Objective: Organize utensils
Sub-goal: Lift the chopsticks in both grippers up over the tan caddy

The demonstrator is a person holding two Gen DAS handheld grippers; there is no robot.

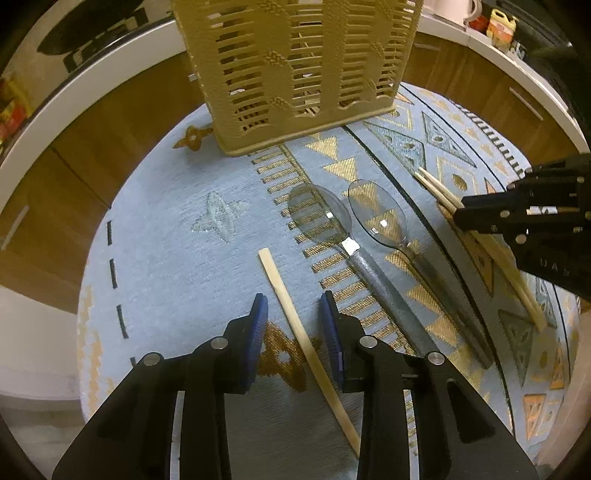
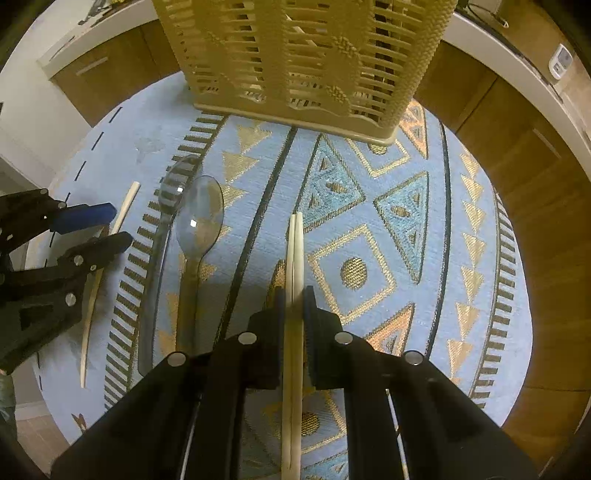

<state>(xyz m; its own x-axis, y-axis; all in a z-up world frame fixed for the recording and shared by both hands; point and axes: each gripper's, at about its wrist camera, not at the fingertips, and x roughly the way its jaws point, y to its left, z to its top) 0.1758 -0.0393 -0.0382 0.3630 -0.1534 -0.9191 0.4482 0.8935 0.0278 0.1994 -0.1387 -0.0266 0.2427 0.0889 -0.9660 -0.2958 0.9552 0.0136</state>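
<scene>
A single pale chopstick [image 1: 279,286] lies on the blue patterned mat [image 1: 166,240], running between the blue pads of my left gripper [image 1: 293,306]; the pads stand apart from it on both sides, so that gripper is open. My right gripper [image 2: 293,295] is shut on a pair of chopsticks [image 2: 296,251] that rest on the mat. Two clear plastic spoons [image 1: 317,218] [image 1: 380,221] lie side by side between the two grippers. A beige slotted utensil basket [image 1: 295,74] stands upright at the far side of the mat.
Wooden cabinet fronts under a white counter [image 1: 92,88] ring the mat. Bottles [image 1: 498,26] stand on the counter at the upper right, and a dark pan [image 1: 92,33] at the upper left.
</scene>
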